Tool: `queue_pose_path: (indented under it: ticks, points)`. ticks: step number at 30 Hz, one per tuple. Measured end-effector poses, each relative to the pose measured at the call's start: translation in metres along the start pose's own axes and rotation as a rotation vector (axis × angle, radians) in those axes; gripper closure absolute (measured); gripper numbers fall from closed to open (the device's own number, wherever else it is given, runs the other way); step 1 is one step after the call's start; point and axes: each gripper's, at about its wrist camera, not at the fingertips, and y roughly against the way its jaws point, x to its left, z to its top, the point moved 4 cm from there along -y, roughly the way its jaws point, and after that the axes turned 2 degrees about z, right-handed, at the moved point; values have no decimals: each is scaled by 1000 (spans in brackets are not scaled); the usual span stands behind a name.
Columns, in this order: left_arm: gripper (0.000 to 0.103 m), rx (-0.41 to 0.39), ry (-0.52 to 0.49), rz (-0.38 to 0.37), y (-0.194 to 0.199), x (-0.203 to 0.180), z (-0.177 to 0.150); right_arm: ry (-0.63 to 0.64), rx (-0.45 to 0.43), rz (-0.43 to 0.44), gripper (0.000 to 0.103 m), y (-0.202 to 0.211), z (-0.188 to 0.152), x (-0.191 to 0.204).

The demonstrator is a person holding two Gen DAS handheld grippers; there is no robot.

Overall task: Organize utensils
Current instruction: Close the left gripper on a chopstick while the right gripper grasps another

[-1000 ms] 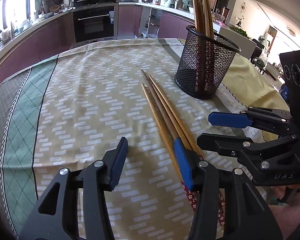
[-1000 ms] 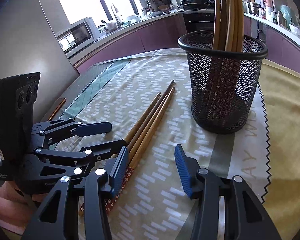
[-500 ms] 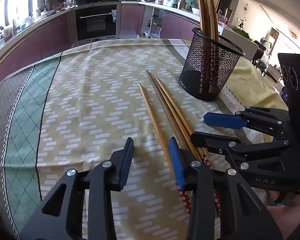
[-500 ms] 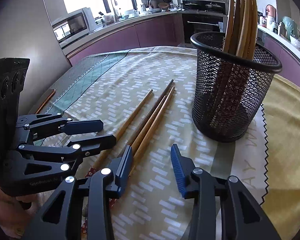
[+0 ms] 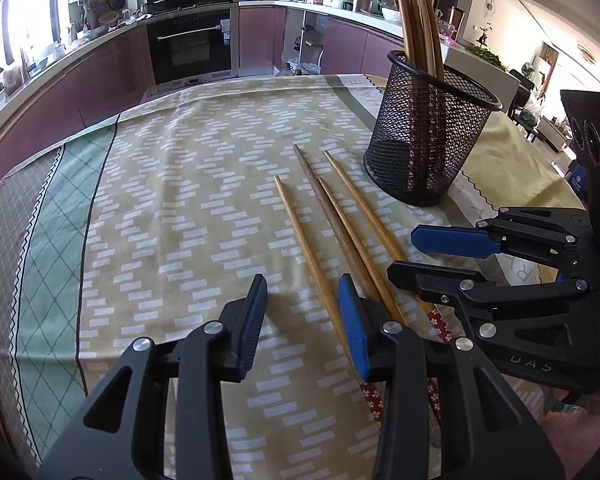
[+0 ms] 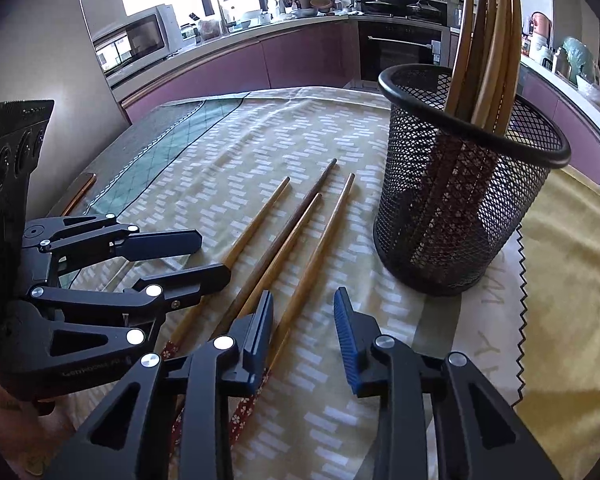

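Several wooden chopsticks (image 5: 342,224) with red flowered handle ends lie side by side on the tablecloth, also in the right wrist view (image 6: 296,232). A black mesh holder (image 5: 424,148) stands upright to their right with several chopsticks in it; it also shows in the right wrist view (image 6: 460,200). My left gripper (image 5: 303,316) is open and empty, low over the cloth, its right finger over the chopstick handles. My right gripper (image 6: 305,322) is open and empty, with the rightmost chopstick running between its fingers. Each gripper appears in the other's view.
The table (image 5: 160,208) carries a yellow patterned cloth with a green border on the left. A zigzag-edged yellow mat (image 6: 560,280) lies under and right of the holder. Kitchen counters and an oven (image 5: 192,48) stand beyond the table.
The chopsticks have spread apart from a tight bundle; the leftmost one has slid off to the left. Both grippers' jaws have narrowed a little and stay open.
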Motion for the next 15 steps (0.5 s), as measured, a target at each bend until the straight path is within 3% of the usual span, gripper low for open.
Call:
queue_pose_path:
  ticks: [5, 9, 15]
  points:
    - [75, 5, 7, 8, -6, 1, 7, -4, -11, -24, 81, -6, 5, -2]
    - [89, 6, 27, 5, -10, 3, 11, -40, -23, -22, 92, -6, 6, -8]
    - [93, -3, 67, -2, -10, 5, 10, -87, -35, 3, 97, -5, 4, -15]
